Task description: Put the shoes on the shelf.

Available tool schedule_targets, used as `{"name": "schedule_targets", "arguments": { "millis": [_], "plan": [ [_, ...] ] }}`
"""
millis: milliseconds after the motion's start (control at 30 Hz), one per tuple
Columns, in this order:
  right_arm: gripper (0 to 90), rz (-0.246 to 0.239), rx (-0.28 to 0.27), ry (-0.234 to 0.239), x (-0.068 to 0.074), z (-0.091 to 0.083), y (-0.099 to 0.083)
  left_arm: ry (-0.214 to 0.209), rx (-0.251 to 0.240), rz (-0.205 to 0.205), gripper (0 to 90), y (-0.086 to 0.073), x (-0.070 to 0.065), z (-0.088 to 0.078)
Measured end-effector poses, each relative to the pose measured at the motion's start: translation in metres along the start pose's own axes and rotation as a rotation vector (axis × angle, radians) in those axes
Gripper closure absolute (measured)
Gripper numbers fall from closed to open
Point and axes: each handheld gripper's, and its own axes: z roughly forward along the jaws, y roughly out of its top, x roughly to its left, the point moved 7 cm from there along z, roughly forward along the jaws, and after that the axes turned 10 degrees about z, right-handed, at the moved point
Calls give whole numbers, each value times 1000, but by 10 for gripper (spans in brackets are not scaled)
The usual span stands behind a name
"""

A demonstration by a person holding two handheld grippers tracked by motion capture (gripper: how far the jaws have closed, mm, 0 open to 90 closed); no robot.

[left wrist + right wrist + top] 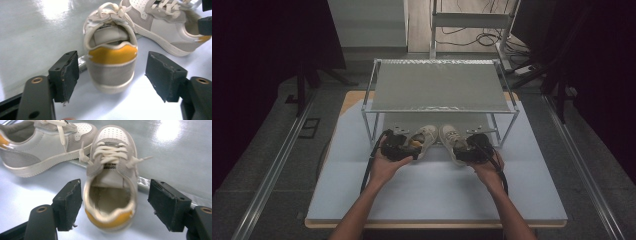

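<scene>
Two white and grey sneakers with yellow heel patches lie side by side on the pale mat, toes under the rack. The left sneaker [426, 136] [111, 65] has its heel between the jaws of my left gripper [412, 147] [113, 72], and a gap shows on each side of it, so the gripper is open. The right sneaker [451, 136] [111, 182] sits heel-first between the jaws of my right gripper [460, 150] [117, 200], which is open too, its pads [71, 200] clear of the shoe. Each gripper view also takes in the other sneaker [162, 22] [42, 147].
A metal wire rack [439, 85] with a flat top shelf stands at the back of the table, its lower rail just beyond the shoes' toes. The pale mat [437, 195] stretches toward me. Floor rails and cables run around the table.
</scene>
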Motion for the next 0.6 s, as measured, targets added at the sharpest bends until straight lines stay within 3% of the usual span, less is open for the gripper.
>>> {"name": "schedule_targets", "arguments": {
  "millis": [200,333,433,533,600],
  "plan": [
    [338,28,-36,1,-17,-15,-5,17,-21,-13,438,-11,9,-15],
    [458,78,-59,28,-29,-21,-10,16,-14,-19,548,-21,15,-16],
    [508,88,-93,20,-36,-27,-12,16,-7,-32,600,-28,20,-14],
    [586,75,-76,15,-43,-28,-19,22,10,-34,634,-32,23,-11],
    [666,69,-30,10,-48,-24,-28,30,20,-36,642,-34,25,-8]
  ]
}}
